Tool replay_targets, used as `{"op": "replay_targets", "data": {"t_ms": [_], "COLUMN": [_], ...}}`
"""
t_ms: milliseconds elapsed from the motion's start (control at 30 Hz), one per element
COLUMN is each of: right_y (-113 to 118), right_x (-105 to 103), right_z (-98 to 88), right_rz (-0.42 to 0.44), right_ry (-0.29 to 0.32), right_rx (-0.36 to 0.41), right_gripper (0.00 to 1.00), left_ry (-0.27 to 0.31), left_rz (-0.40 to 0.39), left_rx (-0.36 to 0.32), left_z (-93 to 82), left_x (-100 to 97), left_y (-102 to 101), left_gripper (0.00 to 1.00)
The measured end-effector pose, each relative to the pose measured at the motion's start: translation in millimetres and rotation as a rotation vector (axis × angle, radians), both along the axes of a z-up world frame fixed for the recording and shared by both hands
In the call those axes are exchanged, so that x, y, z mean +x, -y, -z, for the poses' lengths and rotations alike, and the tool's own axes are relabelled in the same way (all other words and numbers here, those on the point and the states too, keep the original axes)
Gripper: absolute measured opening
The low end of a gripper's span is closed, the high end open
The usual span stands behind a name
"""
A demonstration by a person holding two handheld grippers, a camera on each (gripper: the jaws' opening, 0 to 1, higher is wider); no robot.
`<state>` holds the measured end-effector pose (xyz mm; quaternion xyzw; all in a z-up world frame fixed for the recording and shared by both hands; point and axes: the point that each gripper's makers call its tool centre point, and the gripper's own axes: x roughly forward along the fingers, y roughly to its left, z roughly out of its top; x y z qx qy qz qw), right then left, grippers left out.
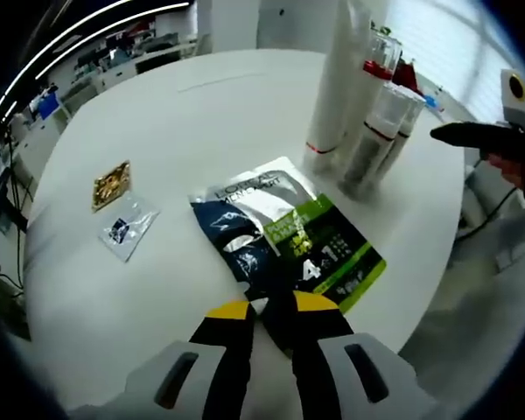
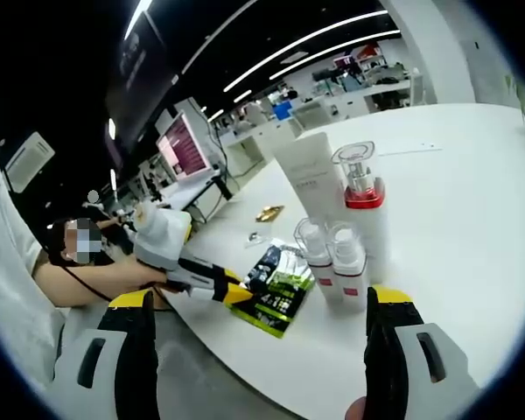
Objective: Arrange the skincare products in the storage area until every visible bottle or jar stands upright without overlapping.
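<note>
A flat dark-and-green L'Oreal packet (image 1: 280,227) lies on the white round table (image 1: 201,105). My left gripper (image 1: 271,311) has its yellow-tipped jaws pinched on the packet's near corner; the right gripper view shows it (image 2: 230,292) at the packet (image 2: 280,284) too. Beyond stand a tall white tube (image 1: 332,79), a red-collared bottle (image 1: 372,79) and two small clear-capped bottles (image 1: 381,131), all upright and close together. My right gripper (image 2: 261,302) is open, its jaws wide apart in front of the small bottles (image 2: 331,258), the tube (image 2: 311,179) and the red-collared bottle (image 2: 360,188).
A gold sachet (image 1: 111,184) and a clear sachet (image 1: 127,226) lie flat left of the packet. The table edge (image 2: 245,350) runs close below the packet. A person's forearm (image 2: 96,280) holds the left gripper. Desks and monitors (image 2: 184,144) stand behind.
</note>
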<state>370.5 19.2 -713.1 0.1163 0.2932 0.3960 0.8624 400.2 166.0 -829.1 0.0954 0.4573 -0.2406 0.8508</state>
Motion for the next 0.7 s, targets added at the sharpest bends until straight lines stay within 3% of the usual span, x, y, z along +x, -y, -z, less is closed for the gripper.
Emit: {"op": "replay_targets", "data": {"t_ms": [300,700], "right_y": [0.4,0.0], "right_x": [0.1,0.5], "right_z": [0.6,1.1], "right_rz": [-0.003,-0.006], "right_ry": [0.002,0.008], "right_rx": [-0.008,-0.016], "right_gripper": [1.0,1.0], "left_ry": [-0.002,0.01], "left_rz": [0.025,0.02], "left_rx": [0.061,0.073], "left_z": [3.2,-2.3], "left_x": [-3.3,-2.5], "left_y": [-4.5,-9.2], "left_gripper": [0.19,0.26]}}
